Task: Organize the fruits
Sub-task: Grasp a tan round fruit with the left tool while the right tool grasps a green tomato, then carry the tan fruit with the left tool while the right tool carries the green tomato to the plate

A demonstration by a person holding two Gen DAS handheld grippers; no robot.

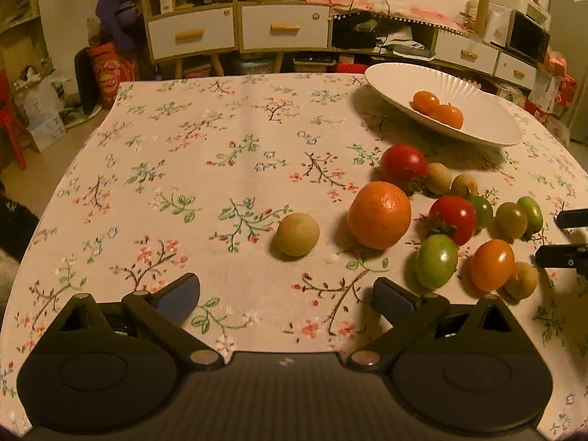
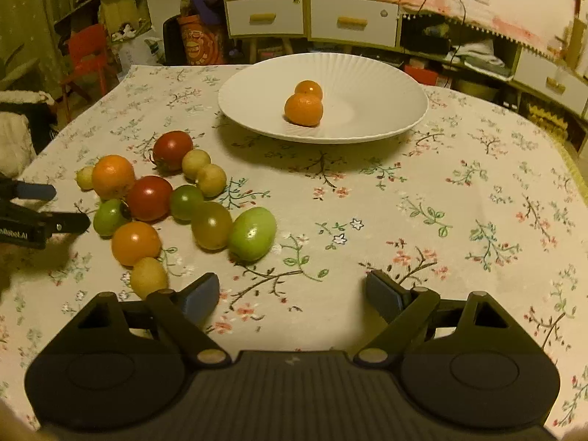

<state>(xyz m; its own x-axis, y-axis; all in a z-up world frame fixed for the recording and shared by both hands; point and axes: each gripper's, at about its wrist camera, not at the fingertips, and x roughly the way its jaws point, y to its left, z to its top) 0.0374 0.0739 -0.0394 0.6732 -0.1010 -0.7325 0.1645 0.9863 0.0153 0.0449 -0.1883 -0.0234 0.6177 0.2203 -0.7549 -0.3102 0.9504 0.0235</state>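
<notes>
While both grippers hung over the floral-printed tablecloth (image 2: 459, 198) with nothing between their pads, the main risk I judged was rolling. The loose fruits lay packed together, several touching, so a jaw coming down on one could nudge its neighbours and send them across the cloth toward the table edge. The left hand-held gripper (image 1: 286, 296) stood wide open and empty, its fingers aimed at bare cloth just short of the small pale yellow-brown round fruit (image 1: 297, 234) and the large orange mandarin (image 1: 379, 215). The right hand-held gripper (image 2: 292, 296) was also spread and empty; a small yellowish fruit (image 2: 149, 276) sat just beside its left finger and could be knocked on descent. With both grippers near the same cluster, they might also foul each other.

Fruit condition: smooth, glossy, rounded skins, likely slippery under a hard pinch. Cluster held two red tomatoes (image 2: 150, 198), several green ones including an oval light-green tomato (image 2: 253, 233), an orange tomato (image 2: 136, 242) and small tan fruits. Two orange fruits (image 2: 304, 109) already rested, touching, in the white ribbed shallow plate (image 2: 386, 73), well apart from the cluster, at the far side of the table.
</notes>
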